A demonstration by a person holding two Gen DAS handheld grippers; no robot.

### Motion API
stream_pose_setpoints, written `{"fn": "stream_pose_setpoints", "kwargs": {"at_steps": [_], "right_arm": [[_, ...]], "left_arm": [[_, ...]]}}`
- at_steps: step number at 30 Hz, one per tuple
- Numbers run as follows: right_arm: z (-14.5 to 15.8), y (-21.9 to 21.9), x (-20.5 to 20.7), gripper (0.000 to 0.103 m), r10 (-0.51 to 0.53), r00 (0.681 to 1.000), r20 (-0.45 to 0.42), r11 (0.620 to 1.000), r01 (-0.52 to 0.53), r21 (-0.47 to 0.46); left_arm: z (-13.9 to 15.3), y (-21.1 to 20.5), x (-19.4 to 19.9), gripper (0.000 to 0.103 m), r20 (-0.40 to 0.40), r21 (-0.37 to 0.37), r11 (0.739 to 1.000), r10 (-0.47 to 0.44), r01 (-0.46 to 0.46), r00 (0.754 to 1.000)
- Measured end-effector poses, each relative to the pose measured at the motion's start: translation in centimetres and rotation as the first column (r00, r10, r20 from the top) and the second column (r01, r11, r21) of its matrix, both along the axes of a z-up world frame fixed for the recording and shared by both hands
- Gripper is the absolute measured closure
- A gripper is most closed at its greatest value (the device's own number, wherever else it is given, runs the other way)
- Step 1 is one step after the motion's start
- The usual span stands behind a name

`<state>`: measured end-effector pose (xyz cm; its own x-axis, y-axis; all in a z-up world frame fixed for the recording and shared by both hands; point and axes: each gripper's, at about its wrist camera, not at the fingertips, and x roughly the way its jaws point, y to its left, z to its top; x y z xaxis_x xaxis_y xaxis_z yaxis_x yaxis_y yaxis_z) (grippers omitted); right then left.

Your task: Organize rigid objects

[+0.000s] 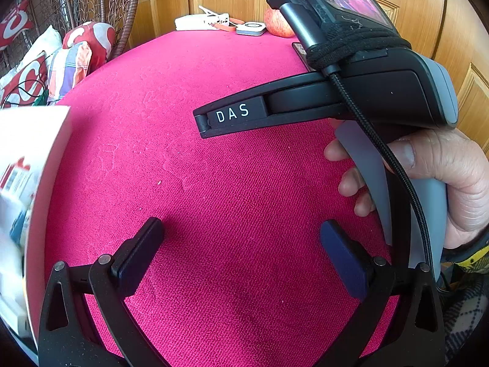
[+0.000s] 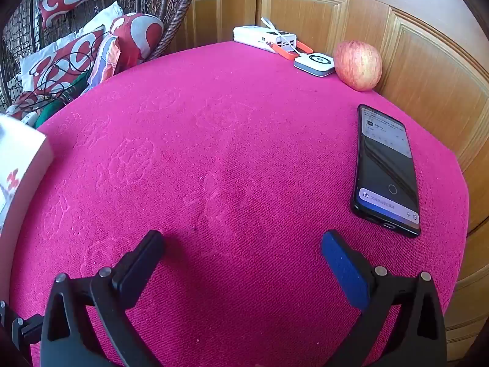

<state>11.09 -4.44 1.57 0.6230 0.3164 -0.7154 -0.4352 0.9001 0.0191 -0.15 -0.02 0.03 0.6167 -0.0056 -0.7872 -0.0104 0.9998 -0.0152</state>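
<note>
A black phone point(image 2: 385, 171) lies screen-up at the right of the pink tablecloth point(image 2: 229, 153). A red apple point(image 2: 358, 64) stands at the far right, with a small white-grey square device point(image 2: 314, 64) and a white power bank point(image 2: 264, 39) to its left; they also show in the left wrist view: apple point(image 1: 276, 23), device point(image 1: 251, 28), power bank point(image 1: 201, 22). A white box point(image 2: 23, 165) sits at the left edge, blurred in the left wrist view point(image 1: 27, 183). My left gripper point(image 1: 241, 235) is open and empty over the cloth. My right gripper point(image 2: 241, 244) is open and empty.
Wooden panelled doors point(image 2: 412, 46) rise right behind the table's far and right edges. A wicker chair with red-white cushions point(image 2: 76, 52) and cables stands at the far left. In the left wrist view the other hand-held gripper body point(image 1: 351, 98) and the hand point(image 1: 443, 177) fill the right side.
</note>
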Motion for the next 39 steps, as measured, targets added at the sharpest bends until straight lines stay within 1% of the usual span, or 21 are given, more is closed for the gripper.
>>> {"fn": "stream_pose_setpoints", "kwargs": {"at_steps": [39], "right_arm": [[-0.06, 0.21, 0.26, 0.0, -0.001, 1.0, 0.0, 1.0, 0.001, -0.003]], "left_arm": [[-0.1, 0.0, 0.27, 0.0, 0.001, -0.002, 1.0, 0.002, -0.002, 1.0]]}}
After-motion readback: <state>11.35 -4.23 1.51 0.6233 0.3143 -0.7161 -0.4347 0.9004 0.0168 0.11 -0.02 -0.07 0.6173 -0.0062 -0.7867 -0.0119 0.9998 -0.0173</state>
